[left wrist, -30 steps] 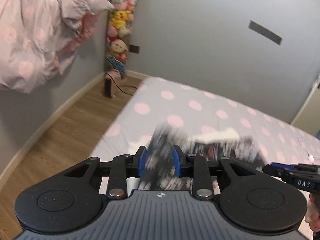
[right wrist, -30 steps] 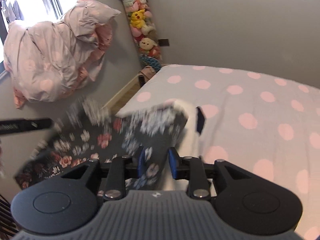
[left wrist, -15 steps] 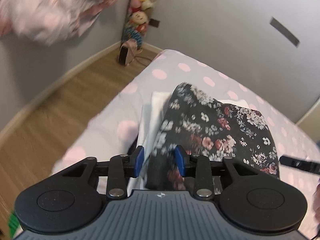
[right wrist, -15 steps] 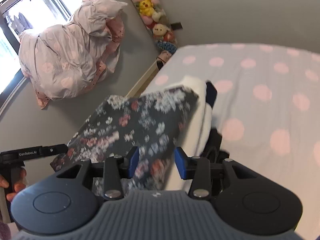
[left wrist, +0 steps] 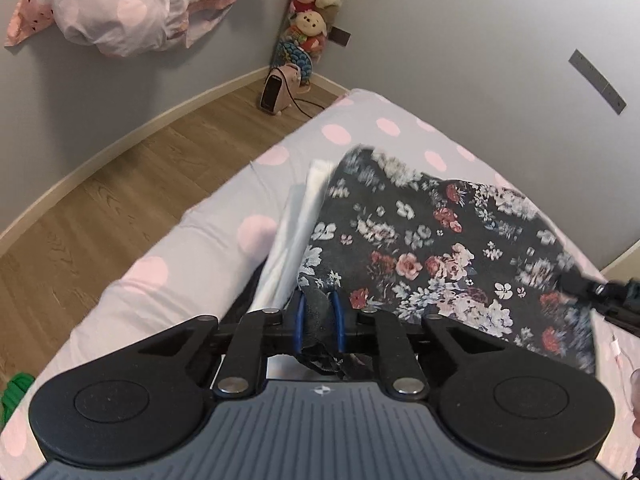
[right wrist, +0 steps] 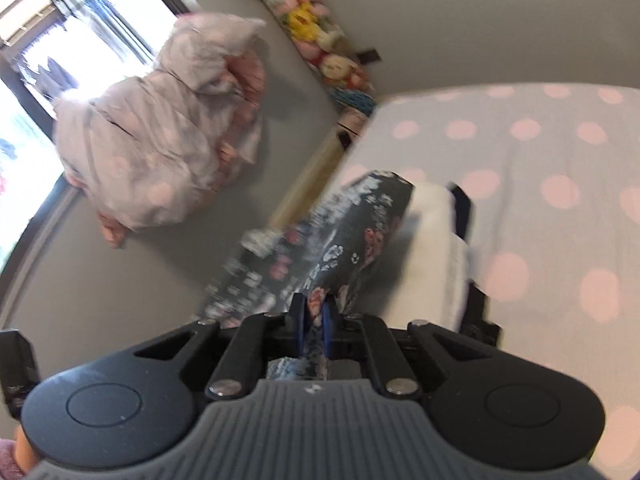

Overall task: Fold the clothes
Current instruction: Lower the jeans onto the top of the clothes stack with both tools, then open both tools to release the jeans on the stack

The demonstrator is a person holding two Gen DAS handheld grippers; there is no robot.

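Note:
A dark floral garment [left wrist: 432,240] lies spread over a stack of folded white clothes [left wrist: 296,220] near the corner of the bed. My left gripper [left wrist: 318,322] is closing, its blue pads pinching the garment's dark near hem. In the right wrist view the same floral garment [right wrist: 340,240] runs up from my right gripper [right wrist: 314,320], which is also closing with the cloth pressed between its pads. The white stack [right wrist: 432,248] sits just right of it on a dark piece [right wrist: 466,204]. The right gripper [left wrist: 616,300] shows at the left wrist view's right edge.
The bed's grey sheet with pink dots [left wrist: 192,248] ends at a wooden floor [left wrist: 120,192]. A small heater [left wrist: 280,90] and a column of plush toys [left wrist: 316,8] stand in the corner. A bundled duvet [right wrist: 160,136] lies by the window. Something green [left wrist: 14,394] lies low left.
Both pairs of jaws have narrowed onto the floral cloth. The left gripper came lower and closer to the bed; the garment now drapes over the white stack.

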